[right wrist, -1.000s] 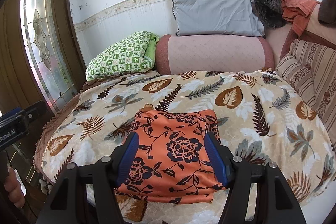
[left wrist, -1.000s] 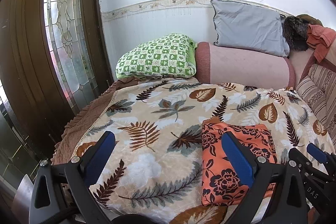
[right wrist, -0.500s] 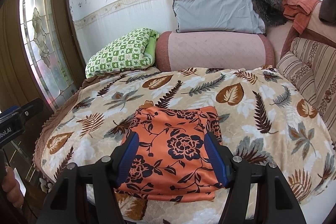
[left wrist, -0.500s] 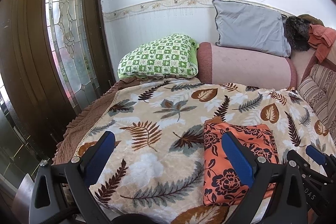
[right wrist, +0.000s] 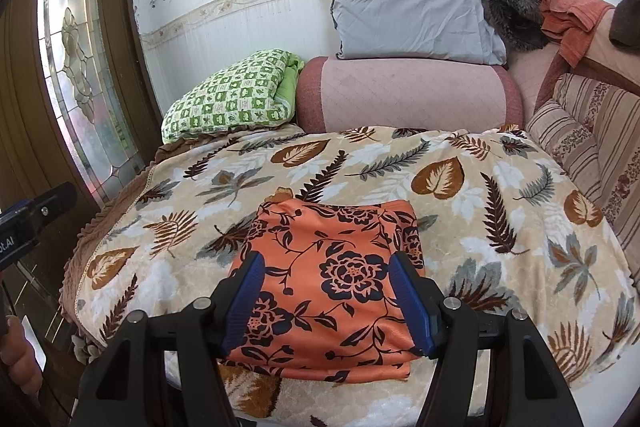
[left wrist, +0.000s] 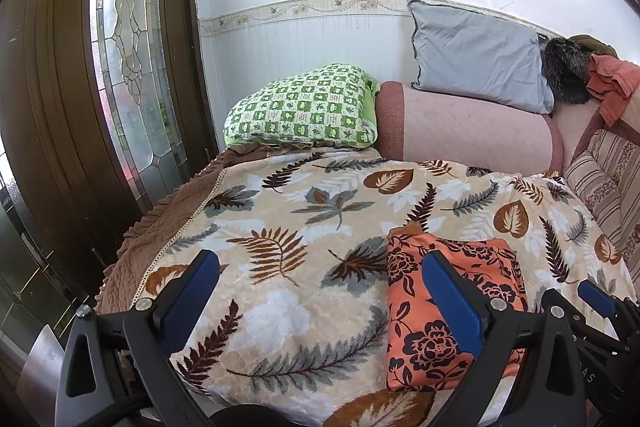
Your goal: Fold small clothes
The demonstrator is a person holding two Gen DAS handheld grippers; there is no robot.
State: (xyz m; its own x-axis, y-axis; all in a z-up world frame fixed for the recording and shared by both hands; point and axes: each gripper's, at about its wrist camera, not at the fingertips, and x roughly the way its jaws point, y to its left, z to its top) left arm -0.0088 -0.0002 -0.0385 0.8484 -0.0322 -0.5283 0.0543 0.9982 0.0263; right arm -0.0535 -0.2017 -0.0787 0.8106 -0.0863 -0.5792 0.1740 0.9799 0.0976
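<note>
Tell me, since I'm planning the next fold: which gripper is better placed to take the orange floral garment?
Right. The right gripper is open with the orange floral garment centred between its fingers. The left gripper, also open, faces mostly bare leaf-print blanket, with the garment off to its right.

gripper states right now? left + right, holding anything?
Left gripper: open, holding nothing, above the leaf-print blanket.
Right gripper: open, holding nothing, over the folded orange floral garment.
</note>
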